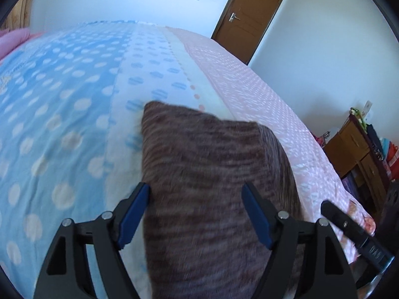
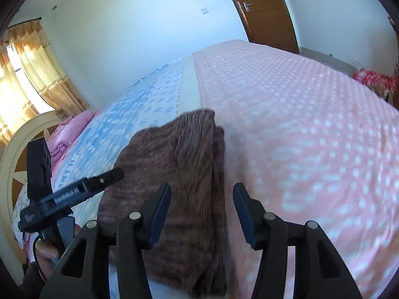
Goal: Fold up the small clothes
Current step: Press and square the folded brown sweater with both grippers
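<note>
A brown knitted garment [image 1: 212, 174] lies folded in a narrow stack on the bed, across the seam between the blue dotted sheet and the pink one. My left gripper [image 1: 195, 214] is open, its blue-padded fingers [image 1: 134, 211] spread over the garment's near end. The garment also shows in the right wrist view [image 2: 179, 174]. My right gripper [image 2: 202, 214] is open above its right edge, empty. The left gripper's side shows at the left of the right wrist view [image 2: 74, 191].
The bed carries a blue dotted sheet [image 1: 62, 99] and a pink dotted sheet [image 2: 311, 137]. A brown door [image 1: 249, 15] is at the back. A wooden cabinet [image 1: 359, 154] stands right of the bed. A pink pillow [image 2: 72, 129] and cream headboard [image 2: 15, 154] are at left.
</note>
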